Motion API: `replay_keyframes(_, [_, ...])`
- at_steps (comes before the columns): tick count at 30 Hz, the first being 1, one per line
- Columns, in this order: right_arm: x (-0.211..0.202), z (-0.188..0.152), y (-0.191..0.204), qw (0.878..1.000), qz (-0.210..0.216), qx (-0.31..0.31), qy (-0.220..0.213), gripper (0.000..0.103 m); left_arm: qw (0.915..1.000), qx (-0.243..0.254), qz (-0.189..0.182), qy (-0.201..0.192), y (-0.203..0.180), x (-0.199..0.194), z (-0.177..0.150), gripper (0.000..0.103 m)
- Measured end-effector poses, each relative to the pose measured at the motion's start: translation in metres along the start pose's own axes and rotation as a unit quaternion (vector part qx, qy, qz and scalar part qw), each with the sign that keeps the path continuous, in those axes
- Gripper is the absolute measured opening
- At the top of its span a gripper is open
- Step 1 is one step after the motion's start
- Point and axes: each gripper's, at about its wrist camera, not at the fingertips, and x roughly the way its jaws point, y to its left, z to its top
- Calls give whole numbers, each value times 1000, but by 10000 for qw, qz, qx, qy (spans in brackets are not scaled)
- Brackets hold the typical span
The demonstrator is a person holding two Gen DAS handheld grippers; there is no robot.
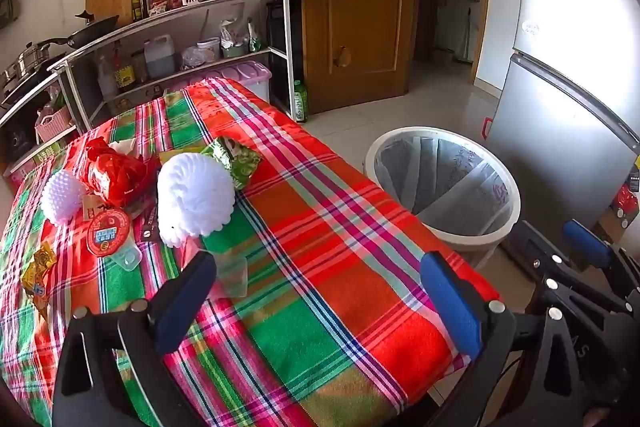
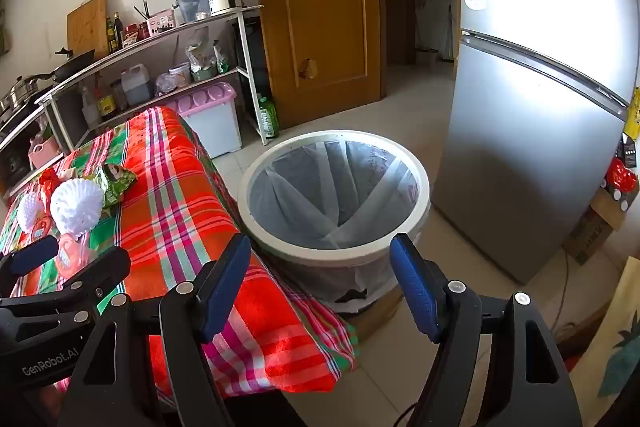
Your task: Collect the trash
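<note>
Where plaid cloth (image 1: 340, 227) drapes, ribbed foam nets (image 1: 196, 199), crinkled wrappers (image 1: 236, 157), perhaps foil.

Left gripper (image 1: 320, 301) and right gripper (image 2: 320, 285) gape (both tilted downward).

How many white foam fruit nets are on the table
2. The big foam net lies mid-table beside the green wrapper; the small foam net lies left of the red bag.
</note>
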Motion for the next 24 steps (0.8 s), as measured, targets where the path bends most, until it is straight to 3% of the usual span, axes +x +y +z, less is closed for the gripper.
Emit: replay_keyframes(24, [-5, 5, -5, 10000, -41, 39, -30, 72, 9998, -172, 65, -80, 7, -4, 1, 103])
